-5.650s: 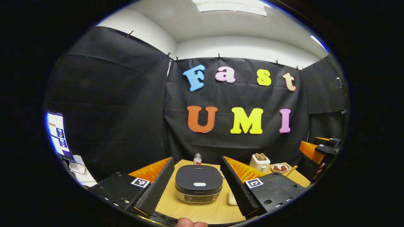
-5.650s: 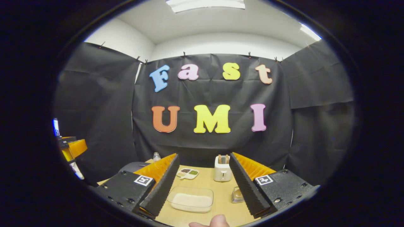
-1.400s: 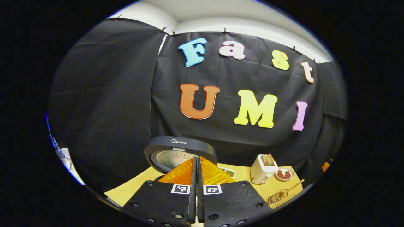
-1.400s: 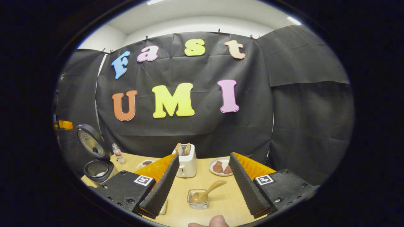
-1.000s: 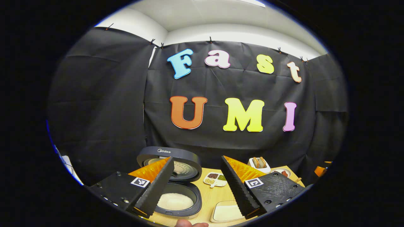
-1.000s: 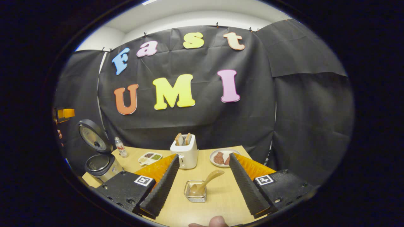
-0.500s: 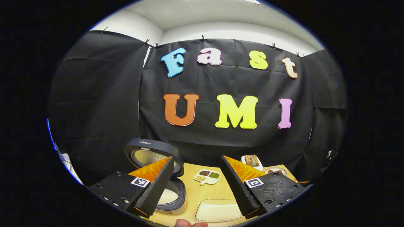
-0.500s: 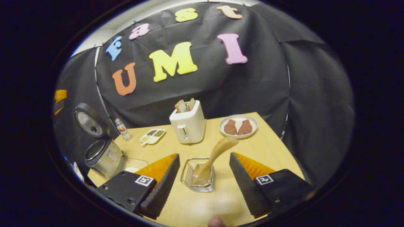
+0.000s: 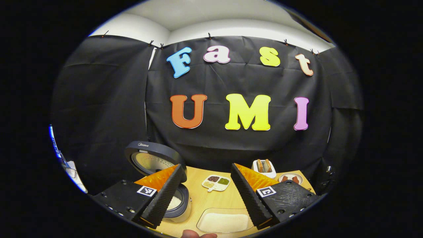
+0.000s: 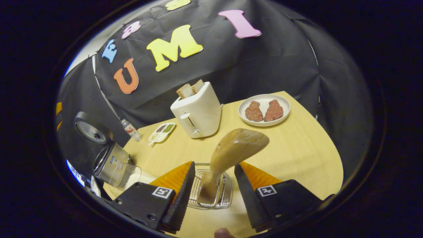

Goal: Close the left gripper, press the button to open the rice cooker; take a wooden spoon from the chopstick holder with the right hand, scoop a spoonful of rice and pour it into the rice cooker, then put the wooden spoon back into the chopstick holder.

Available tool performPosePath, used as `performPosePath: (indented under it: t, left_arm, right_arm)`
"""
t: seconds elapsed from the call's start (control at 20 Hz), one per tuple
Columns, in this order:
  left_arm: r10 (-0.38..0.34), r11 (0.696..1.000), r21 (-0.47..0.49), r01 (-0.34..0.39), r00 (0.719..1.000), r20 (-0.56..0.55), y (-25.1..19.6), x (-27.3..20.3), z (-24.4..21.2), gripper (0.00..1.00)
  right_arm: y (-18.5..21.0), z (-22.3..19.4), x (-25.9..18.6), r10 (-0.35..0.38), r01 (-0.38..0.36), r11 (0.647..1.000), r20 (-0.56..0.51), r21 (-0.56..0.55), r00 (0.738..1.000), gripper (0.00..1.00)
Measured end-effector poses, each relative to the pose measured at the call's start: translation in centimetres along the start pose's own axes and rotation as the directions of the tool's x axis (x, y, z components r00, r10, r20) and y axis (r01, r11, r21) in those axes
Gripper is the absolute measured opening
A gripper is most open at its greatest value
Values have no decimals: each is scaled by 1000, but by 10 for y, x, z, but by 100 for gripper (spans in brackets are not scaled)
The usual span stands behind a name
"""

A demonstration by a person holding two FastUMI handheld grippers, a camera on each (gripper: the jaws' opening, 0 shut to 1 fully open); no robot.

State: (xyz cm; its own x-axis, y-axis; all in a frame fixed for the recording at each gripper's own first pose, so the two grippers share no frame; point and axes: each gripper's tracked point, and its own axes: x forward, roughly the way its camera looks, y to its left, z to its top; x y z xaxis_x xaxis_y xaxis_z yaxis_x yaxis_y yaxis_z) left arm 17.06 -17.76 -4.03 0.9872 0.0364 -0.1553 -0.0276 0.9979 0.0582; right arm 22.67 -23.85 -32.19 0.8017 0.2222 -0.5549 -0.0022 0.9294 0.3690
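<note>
Standing in the wire chopstick holder (image 10: 211,191), the wooden spoon (image 10: 231,152) is seen in the right gripper view with its long end leaning up and to the right, toward the camera. The right gripper (image 10: 211,190) is held over the holder with its fingers spread wide, one to each side of the spoon; neither finger is seen to touch the wood, so nothing is grasped. A fingertip of the person's hand (image 10: 223,233) is glimpsed at the lower edge.

Farther back on the wooden table (image 10: 297,148), a white toaster (image 10: 197,110) with two slices of bread is seen, a white plate (image 10: 264,105) with two pieces of meat to its right, a small divided dish (image 10: 161,131) and a small bottle (image 10: 131,130) to its left. At the far left the rice cooker (image 10: 110,162) is seen with its lid raised, and a clear container of rice (image 10: 130,178) lies just beside it.

In the left gripper view, the left gripper (image 9: 206,195) is likewise spread apart and empty, held above the table. The open rice cooker (image 9: 178,201) is partly hidden behind its left finger, white rice showing in the pot, and the rice container (image 9: 223,222) lies between the fingers, near the lower edge.
</note>
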Motion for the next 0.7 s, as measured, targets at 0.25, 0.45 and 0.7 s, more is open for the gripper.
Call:
performPosePath:
  t: [0.25, 0.45, 0.7]
  left_arm:
    - [35, 999, -9, -35, 999, -8, 14, -8, -6, 95]
    - [58, 998, -6, -58, 998, 8, 33, -17, -5, 95]
    - [78, 996, -38, -76, 996, 40, 71, -35, -3, 95]
  right_arm:
    - [-2, 10, -8, -26, 26, 1000, 19, -2, 999, 24]
    - [3, 11, -19, -70, 70, 997, -4, 9, 998, 18]
    - [20, 28, -49, -141, 141, 990, 30, -1, 990, 16]
